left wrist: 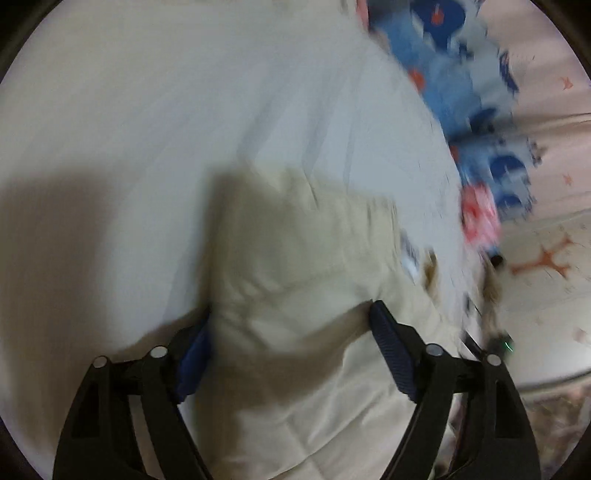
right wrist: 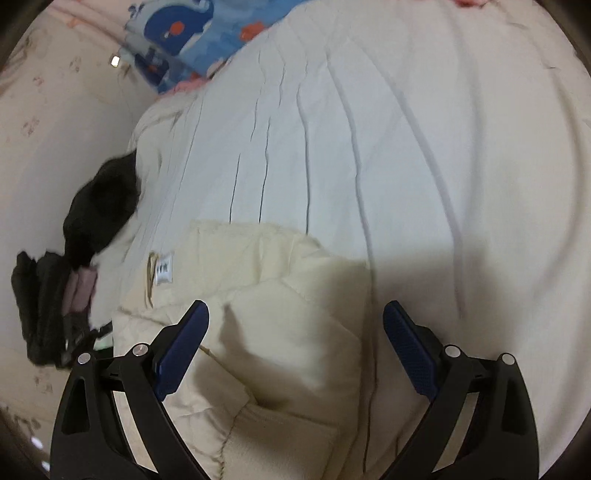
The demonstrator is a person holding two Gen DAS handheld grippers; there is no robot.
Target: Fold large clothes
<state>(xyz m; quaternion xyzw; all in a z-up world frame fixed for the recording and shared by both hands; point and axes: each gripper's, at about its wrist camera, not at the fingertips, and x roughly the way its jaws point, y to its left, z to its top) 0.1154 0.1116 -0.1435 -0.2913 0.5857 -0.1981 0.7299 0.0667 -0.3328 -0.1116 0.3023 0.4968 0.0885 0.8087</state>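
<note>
Left gripper [left wrist: 291,325]: jaws spread wide, nothing pinched; the cream fabric bulges up between the blue pads [left wrist: 391,350], and the blur hides whether it brushes them.
Right gripper [right wrist: 295,332]: jaws likewise wide apart, gripping nothing, poised over a folded corner of the cream fabric.
Cream garment [left wrist: 295,258]: a padded, quilted piece lying directly under and ahead of both claws; in the right wrist view [right wrist: 280,332] its folded edge runs just beyond the fingertips, with a small white label [right wrist: 164,272] ahead and to the left of the left finger.
White sheet [right wrist: 388,147]: creased, spreading far ahead and to the right of the right claw; in the left view [left wrist: 166,110] it fills the space ahead and to the left.
Blue patterned cloth [left wrist: 461,74]: far ahead and right of the left claw, heavily blurred; in the right view [right wrist: 184,33] it lies far ahead and to the left.
Dark bundle [right wrist: 99,206]: black clothing beside the garment's left edge, left of the right claw, with more dark items [right wrist: 40,306] nearer.
Pink item [left wrist: 480,214]: right of the left claw, beyond the garment; too blurred to identify.
Pale printed surface [left wrist: 546,266]: the bordering ground past the sheet's right edge.
Open room: bare sheet ahead of both claws; clutter hugs the outer edges only.
</note>
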